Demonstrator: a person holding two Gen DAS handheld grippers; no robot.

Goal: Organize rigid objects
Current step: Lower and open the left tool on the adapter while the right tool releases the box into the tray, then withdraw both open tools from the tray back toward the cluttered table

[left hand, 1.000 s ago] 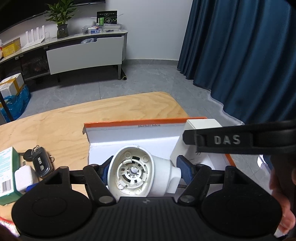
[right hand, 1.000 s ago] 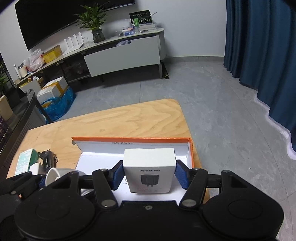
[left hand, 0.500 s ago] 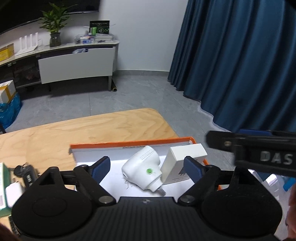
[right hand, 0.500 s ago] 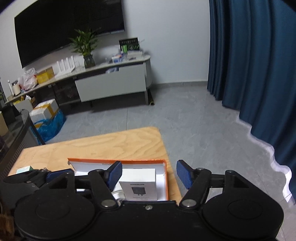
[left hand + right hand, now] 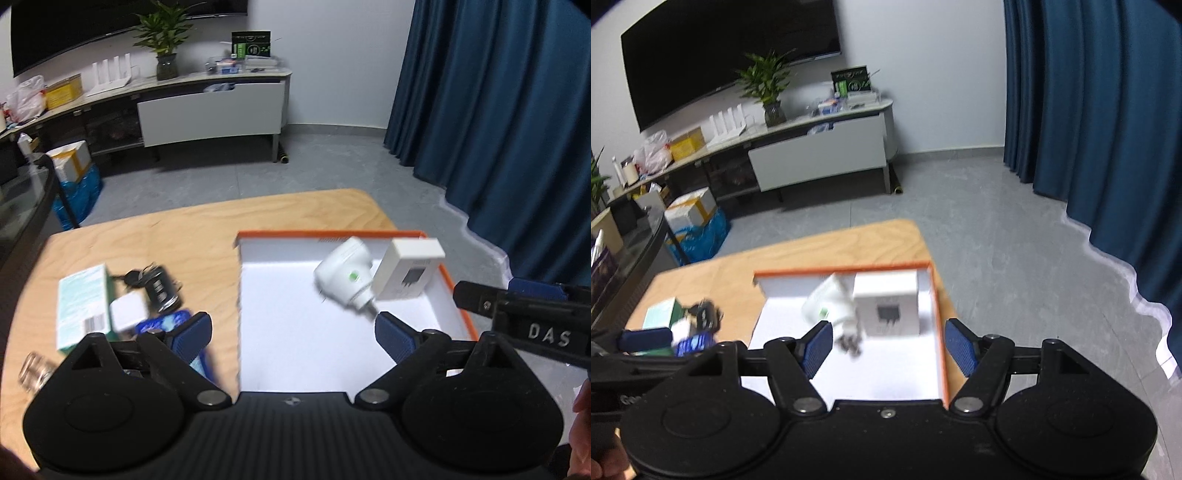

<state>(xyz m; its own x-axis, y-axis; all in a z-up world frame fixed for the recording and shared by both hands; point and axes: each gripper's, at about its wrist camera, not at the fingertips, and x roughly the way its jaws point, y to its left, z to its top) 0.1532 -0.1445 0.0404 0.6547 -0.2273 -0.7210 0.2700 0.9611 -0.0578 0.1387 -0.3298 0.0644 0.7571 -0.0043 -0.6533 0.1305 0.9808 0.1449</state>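
Observation:
A white box with an orange rim (image 5: pixel 448 280) (image 5: pixel 940 317) lies on the wooden table. Inside it at the far right lie a white round plug adapter (image 5: pixel 345 275) (image 5: pixel 829 301) and a white charger box (image 5: pixel 408 271) (image 5: pixel 888 304), side by side. My left gripper (image 5: pixel 293 332) is open and empty, above the box's near left part. My right gripper (image 5: pixel 888 349) is open and empty, above the box's near right part. A green carton (image 5: pixel 83 301), a white charger cube (image 5: pixel 127 314), car keys (image 5: pixel 155 284) and a blue packet (image 5: pixel 166 321) lie left of the box.
A small glass jar (image 5: pixel 33 371) stands at the table's near left. The table's far edge (image 5: pixel 221 203) drops to a grey floor. A blue curtain (image 5: pixel 498 110) hangs at the right. A low TV cabinet (image 5: pixel 184 107) stands by the back wall.
Both grippers opened and let go of the plug adapter and the charger box, which now lie in the box. Both grippers pulled back and up; the left one swung left.

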